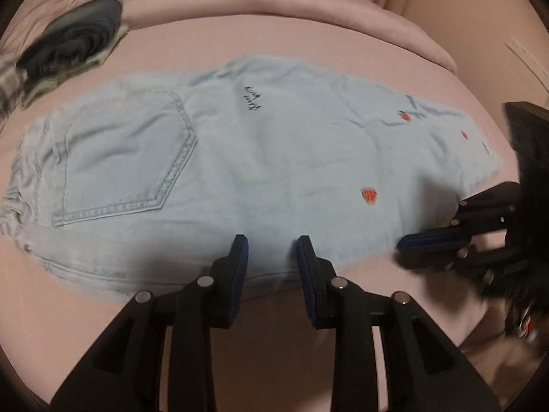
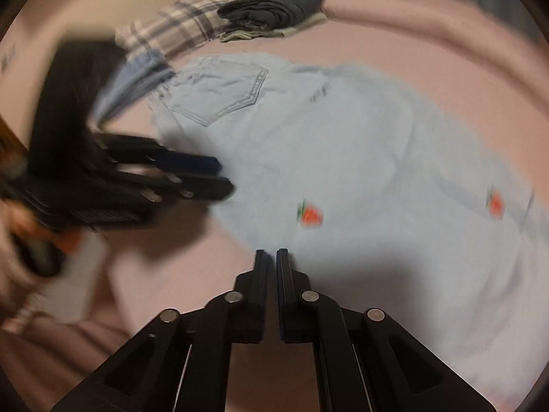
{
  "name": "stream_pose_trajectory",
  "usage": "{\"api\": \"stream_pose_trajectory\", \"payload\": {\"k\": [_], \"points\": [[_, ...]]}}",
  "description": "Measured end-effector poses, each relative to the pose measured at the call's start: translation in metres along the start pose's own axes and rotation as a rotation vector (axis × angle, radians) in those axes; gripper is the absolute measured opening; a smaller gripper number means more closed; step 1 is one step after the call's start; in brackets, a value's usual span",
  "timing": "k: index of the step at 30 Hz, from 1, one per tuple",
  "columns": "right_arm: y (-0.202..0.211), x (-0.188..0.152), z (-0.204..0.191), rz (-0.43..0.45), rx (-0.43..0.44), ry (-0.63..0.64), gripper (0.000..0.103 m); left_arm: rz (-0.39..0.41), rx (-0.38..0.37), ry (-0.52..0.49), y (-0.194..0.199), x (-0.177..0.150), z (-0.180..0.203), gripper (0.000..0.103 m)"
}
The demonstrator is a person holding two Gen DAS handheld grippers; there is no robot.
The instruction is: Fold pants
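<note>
Across the pink bed (image 1: 308,326) lie the pale denim pants (image 1: 274,158), soft but weighty; left tool (image 1: 272,240) apart, right tool (image 2: 272,252) together, empty; grip the near hem edge.

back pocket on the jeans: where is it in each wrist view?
Left wrist: back pocket sits left of centre, on the pants.
Right wrist: same pocket sits upper centre-left.
Shared landmark: red strawberry patch, nearest the fingers in both views.
</note>
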State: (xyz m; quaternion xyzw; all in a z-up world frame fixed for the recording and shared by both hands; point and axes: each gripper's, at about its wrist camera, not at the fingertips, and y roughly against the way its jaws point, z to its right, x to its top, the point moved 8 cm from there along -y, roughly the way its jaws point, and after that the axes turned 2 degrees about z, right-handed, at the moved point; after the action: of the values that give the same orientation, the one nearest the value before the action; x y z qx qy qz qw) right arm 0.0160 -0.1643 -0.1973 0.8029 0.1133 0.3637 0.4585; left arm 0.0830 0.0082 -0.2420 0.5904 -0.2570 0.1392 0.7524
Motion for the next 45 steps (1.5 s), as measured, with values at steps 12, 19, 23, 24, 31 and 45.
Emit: {"api": "stream_pose_trajectory", "payload": {"k": [12, 19, 23, 24, 31, 45], "points": [[0.103, 0.022, 0.151, 0.303, -0.171, -0.331, 0.03, 0.061, -0.203, -0.073, -0.014, 0.096, 0.078, 0.042], [0.069, 0.054, 0.226, 0.231, -0.29, -0.415, 0.0, -0.038, -0.075, -0.072, -0.11, 0.134, 0.091, 0.042], [0.076, 0.066, 0.241, 0.277, -0.302, -0.445, 0.0, 0.002, -0.063, -0.023, -0.113, 0.148, 0.084, 0.042], [0.085, 0.063, 0.243, 0.299, -0.307, -0.466, 0.0, 0.001, -0.058, -0.017, -0.113, 0.149, 0.081, 0.042], [0.196, -0.044, 0.259, 0.535, -0.293, -0.688, 0.027, 0.028, -0.099, -0.065, -0.079, 0.131, 0.097, 0.049], [0.195, -0.161, 0.247, 0.604, -0.03, -1.116, 0.043, -0.087, -0.47, 0.019, -0.054, 0.057, 0.215, 0.062]]}}
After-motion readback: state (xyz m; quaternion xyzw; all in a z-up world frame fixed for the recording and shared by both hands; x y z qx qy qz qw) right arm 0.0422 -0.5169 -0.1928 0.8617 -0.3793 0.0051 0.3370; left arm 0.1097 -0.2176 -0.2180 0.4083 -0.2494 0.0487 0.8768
